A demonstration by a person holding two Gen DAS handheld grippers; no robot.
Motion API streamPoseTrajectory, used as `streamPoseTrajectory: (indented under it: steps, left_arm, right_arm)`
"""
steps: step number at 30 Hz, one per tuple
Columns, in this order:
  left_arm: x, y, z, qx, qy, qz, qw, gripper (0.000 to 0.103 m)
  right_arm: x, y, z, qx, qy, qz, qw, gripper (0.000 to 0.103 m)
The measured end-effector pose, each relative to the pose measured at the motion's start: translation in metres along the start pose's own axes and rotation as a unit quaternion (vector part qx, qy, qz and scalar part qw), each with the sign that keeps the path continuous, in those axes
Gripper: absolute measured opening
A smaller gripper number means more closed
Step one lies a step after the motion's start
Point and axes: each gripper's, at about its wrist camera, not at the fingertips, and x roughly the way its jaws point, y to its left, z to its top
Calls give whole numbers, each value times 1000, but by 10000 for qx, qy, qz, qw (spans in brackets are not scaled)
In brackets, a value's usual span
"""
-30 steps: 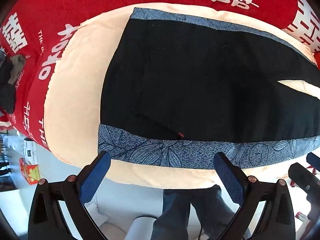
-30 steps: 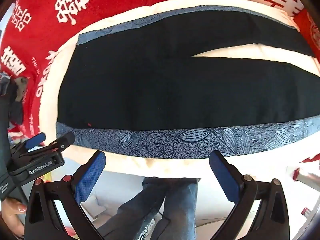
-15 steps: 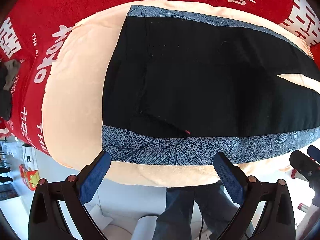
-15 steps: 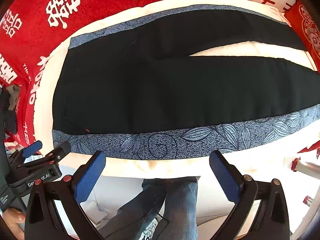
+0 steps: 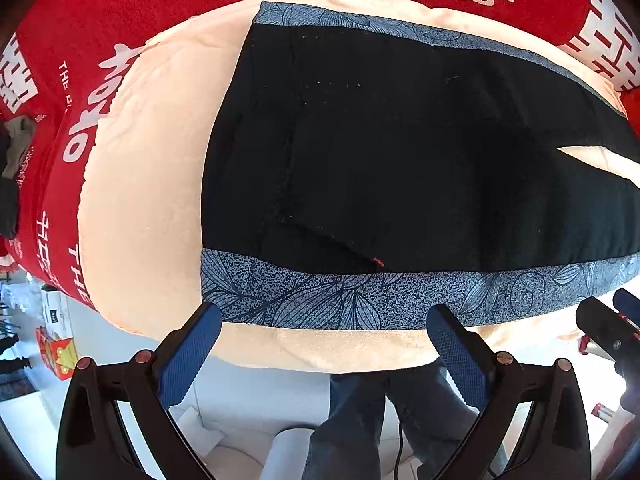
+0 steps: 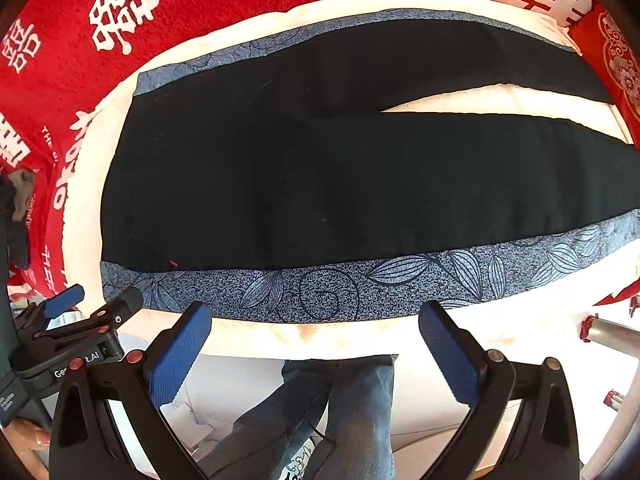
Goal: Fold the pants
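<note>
Left wrist view shows you the pants [image 5: 400,168] lying flat on a cream blanket [image 5: 136,208] over a red cloth [image 5: 120,12], waistband toward 9 o'clock, legs running off toward 3 o'clock. A blue leaf-print stripe [image 5: 360,300] runs down the near side seam, just ahead of your left hand-held gripper [image 5: 324,328], whose jaws are spread wide and hold nothing.

Right wrist view shows the two legs parting toward 2 o'clock, with blanket visible between them. Your right hand-held gripper [image 6: 316,324] is likewise spread and empty, poised just short of the stripe; the left one shows at 8 o'clock there.

You appear to be at the very start: the pants are laid out and nothing is folded yet. The next move likely calls for pinching the near seam edge with both, one near the waist and one further down the leg, then carrying it over onto the far leg. Both point forward across the pants, side by side, and neither touches the cloth.
</note>
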Motion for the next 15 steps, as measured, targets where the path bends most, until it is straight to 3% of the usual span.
streamPoseTrajectory:
  steps: [15]
  left_arm:
    - [-1,1,-2,-9,-38,-50,10000,103]
  right_arm:
    - [1,0,-1,48,-51,-57,10000,103]
